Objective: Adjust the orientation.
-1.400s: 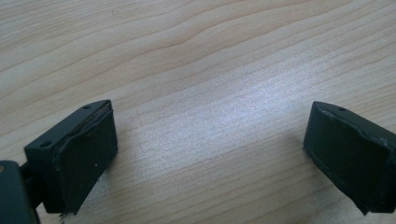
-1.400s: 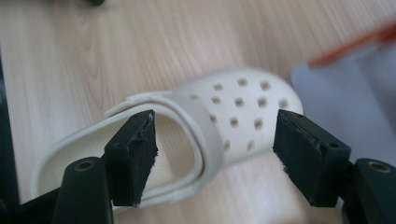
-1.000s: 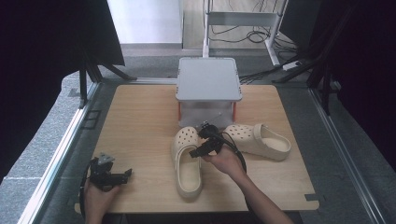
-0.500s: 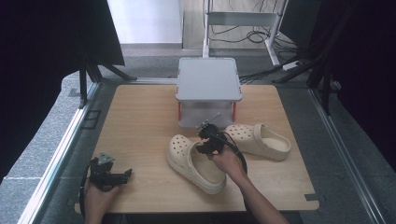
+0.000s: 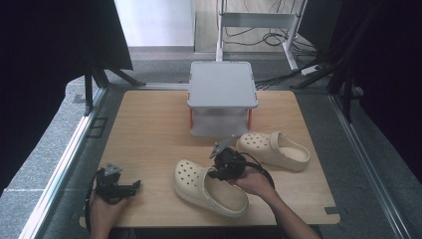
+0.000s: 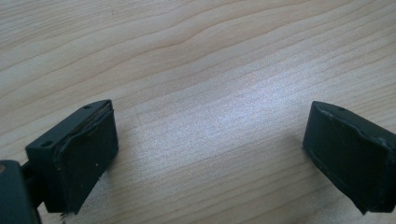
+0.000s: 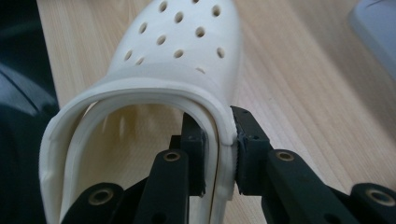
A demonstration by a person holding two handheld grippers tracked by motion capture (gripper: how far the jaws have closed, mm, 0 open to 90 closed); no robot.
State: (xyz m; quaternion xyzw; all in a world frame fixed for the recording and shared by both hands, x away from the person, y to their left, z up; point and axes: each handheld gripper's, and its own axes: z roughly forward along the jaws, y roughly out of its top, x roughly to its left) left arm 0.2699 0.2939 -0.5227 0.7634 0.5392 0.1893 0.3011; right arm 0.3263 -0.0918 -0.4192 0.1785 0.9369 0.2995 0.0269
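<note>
Pale wood-grain tabletop (image 5: 149,129) bearing a grey lidded plastic box (image 5: 222,97) at the far middle. Just in front of the box, right gripper (image 7: 219,154) clenched on the side wall of a cream perforated foam clog (image 5: 209,186), jaws just closed; matching second clog (image 5: 273,149) beside the box's right front corner. Well left of the box, near the front edge, left gripper (image 6: 210,140) released, jaws wide over bare wood.

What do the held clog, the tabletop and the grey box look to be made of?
Clog: likely moulded foam resin, cream, matte; thick soft-edged rim and punched holes.
Tabletop: wood or wood-look laminate; printed-looking grain, slight sheen.
Grey box: probably plastic; smooth flat lid, rounded corners, translucent-looking walls.
</note>
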